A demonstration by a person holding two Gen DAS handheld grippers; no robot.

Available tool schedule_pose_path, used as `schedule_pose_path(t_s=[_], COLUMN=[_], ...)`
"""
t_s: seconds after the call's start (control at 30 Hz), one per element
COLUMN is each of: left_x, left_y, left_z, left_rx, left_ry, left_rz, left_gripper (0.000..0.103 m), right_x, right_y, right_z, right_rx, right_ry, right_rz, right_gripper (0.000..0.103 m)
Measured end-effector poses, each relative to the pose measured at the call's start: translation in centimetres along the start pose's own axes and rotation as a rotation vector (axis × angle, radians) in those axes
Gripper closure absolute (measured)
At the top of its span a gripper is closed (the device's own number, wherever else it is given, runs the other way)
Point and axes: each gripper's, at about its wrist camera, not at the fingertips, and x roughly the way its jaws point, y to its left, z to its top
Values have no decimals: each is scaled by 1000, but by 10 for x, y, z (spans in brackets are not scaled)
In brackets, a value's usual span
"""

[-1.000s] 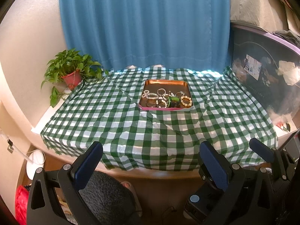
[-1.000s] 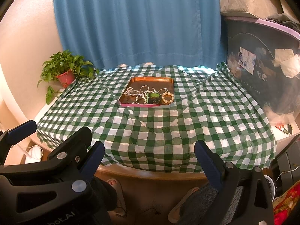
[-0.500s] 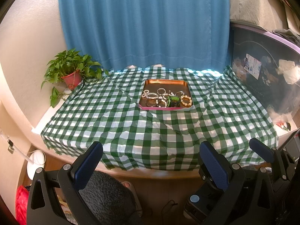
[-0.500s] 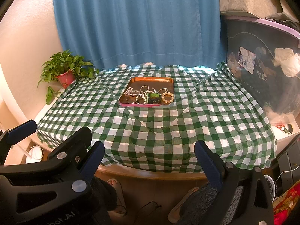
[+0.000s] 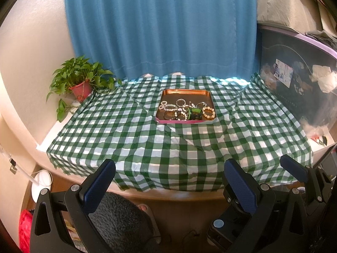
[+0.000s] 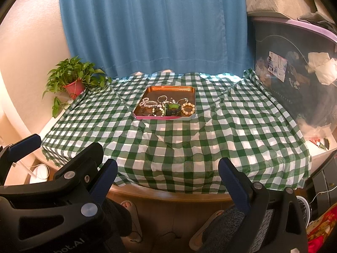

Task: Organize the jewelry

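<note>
A copper tray [image 5: 185,92] with a pink front rim sits at the middle back of the green checked tablecloth [image 5: 147,139]; it also shows in the right wrist view [image 6: 168,89]. In it lie several bracelets, among them a pearl bracelet [image 5: 209,113] [image 6: 188,108] and a green bangle [image 5: 194,113] [image 6: 172,108]. My left gripper [image 5: 169,181] is open and empty, held below the table's front edge. My right gripper [image 6: 167,178] is open and empty beside it, also off the near edge. Each gripper shows in the other's view.
A potted plant [image 5: 81,83] in a red pot stands at the back left corner. A blue curtain [image 5: 160,25] hangs behind the table. A dark storage bin [image 5: 294,84] with a purple rim stands along the right side. The wooden table edge [image 5: 168,194] is just ahead.
</note>
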Motion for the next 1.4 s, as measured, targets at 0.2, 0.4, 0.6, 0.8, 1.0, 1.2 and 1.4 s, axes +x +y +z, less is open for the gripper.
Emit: schedule_pose_path(t_s=[0.2,0.4,0.6,0.8,1.0,1.2,1.4], left_x=[1,0,1,-1,0,0,1], left_y=[-1,0,0,0,0,0,0], left_z=[0,0,0,0,0,0,0], left_rx=[-1,2,0,-1,0,0,1], left_ry=[3,0,4,1,2,-1,5], left_rz=[-1,0,1,2,1,1,2], left_gripper=[1,1,1,1,1,1,1], right_x=[1,0,0,0,0,0,0], right_y=[0,0,0,1,1,1,1], right_z=[0,-1,-1,-1,-1,-1,-1], right_rx=[4,3,2,5,5,4,6], right_ry=[3,2,5,4,4,3,5], right_rz=[1,1,2,0,0,1,-1], right_gripper=[7,7,7,7,7,7,7])
